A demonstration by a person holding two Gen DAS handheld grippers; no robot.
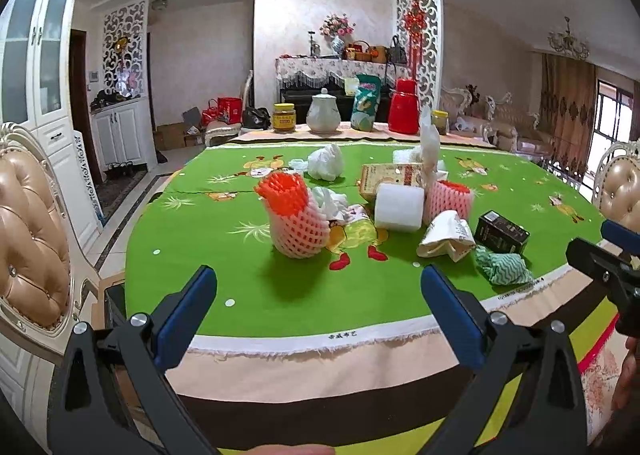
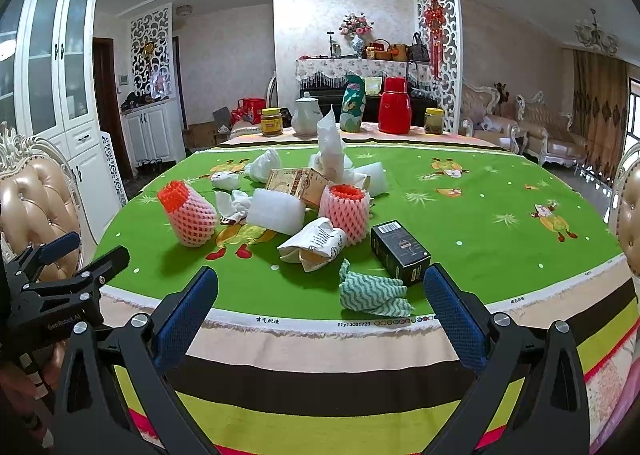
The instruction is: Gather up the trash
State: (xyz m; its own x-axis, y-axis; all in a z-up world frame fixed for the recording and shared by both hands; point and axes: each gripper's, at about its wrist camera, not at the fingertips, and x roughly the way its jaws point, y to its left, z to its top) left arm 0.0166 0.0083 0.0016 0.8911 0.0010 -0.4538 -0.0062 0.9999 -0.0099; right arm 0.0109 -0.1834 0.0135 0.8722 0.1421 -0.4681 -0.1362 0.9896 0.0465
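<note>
At the far left stands a tufted leather chair [image 1: 34, 239] beside the table's edge, and next to it the left gripper [image 1: 320, 287] hangs over the near rim of the green tablecloth [image 1: 200, 223] with its blue-padded fingers [image 1: 188, 307] spread wide apart and nothing between them. Ahead of it, well onto the cloth, a pink foam fruit net with an orange top [image 1: 294, 215] stands tilted, with crumpled white tissue [image 1: 330, 201] just behind it. Further right lies a white foam roll [image 1: 400, 207], with a printed cardboard box [image 1: 390, 177] behind it and a second pink foam net [image 1: 448, 201] upright beside it. A crumpled printed paper wrapper [image 1: 444, 235] lies in front of that net, and a black carton [image 1: 502, 233] rests just to its right. Nearest the table's front edge is a crumpled green-and-white patterned cloth [image 2: 372, 291], which lies between and just beyond the tips of the right gripper [image 2: 320, 287]; this gripper's fingers [image 2: 452, 307] are likewise held wide apart and empty, not touching the cloth. Along the far side of the table stand a yellow-lidded jar [image 2: 272, 121], a white teapot [image 2: 306, 115], a green floral bag [image 2: 354, 105] and a red thermos [image 2: 394, 105].
</note>
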